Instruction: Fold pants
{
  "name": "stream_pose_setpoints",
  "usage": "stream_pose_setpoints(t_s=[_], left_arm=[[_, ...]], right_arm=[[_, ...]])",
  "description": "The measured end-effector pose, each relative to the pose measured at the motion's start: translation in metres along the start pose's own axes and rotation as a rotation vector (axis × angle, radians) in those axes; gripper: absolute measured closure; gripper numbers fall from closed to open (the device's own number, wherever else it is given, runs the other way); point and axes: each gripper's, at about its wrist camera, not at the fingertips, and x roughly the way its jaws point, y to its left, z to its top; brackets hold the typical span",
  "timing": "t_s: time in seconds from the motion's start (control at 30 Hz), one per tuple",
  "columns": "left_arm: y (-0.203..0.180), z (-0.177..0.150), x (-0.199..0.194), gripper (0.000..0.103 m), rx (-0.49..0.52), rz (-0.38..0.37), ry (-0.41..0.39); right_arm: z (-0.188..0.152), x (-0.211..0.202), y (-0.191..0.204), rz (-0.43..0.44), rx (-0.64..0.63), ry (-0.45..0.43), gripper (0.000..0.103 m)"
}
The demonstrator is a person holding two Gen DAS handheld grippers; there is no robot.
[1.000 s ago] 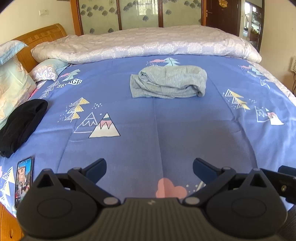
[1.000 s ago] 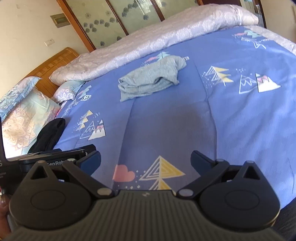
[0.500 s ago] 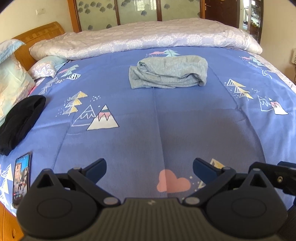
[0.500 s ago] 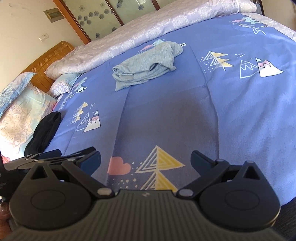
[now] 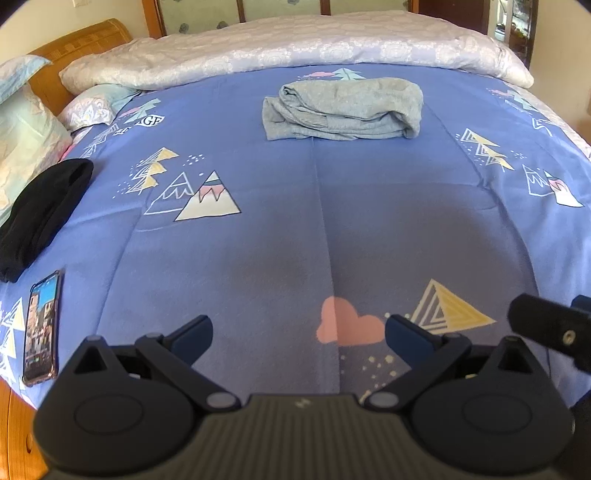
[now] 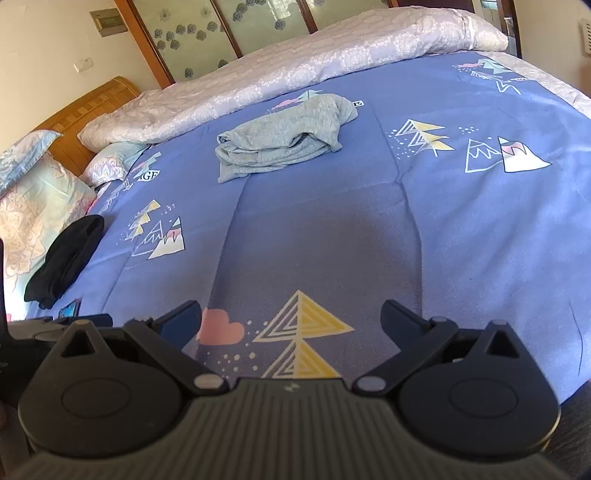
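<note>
left claw (image 5: 297, 334) hangs low over the near part of the bed (image 5: 258, 236), fingers spread wide, nothing between them. right claw (image 6: 291, 321) likewise spread wide and empty, just beside the left one. grey pants (image 5: 343, 109) lie bunched in a loose folded heap on the far middle of the blue patterned sheet, near the rolled pale quilt (image 5: 295, 51), well apart from both claws. black garment (image 5: 40, 218) lies at the left edge by the pillows (image 5: 26, 147). left view alone shows the whole phone (image 5: 41, 328), screen lit, on the sheet near the bed's edge; right view shows only a corner of it behind the left claw's body. right view alone shows the wall switch (image 6: 82, 64) and panel (image 6: 107, 22).
</note>
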Motion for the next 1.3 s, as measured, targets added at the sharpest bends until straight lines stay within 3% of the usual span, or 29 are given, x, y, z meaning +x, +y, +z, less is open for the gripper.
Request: stream_pose_setpoints(t_s=[0.43,1.3], left_arm=[[0.003,-0.004,0.000,0.000,-0.009,0.008,0.017],[0.013,-0.027,0.020,0.000,-0.025,0.053,0.124]], right_arm=[[0.001,-0.001,-0.002,0.000,0.025,-0.003,0.000],[-0.006,0.005,-0.005,0.012,0.044,0.036,0.000]])
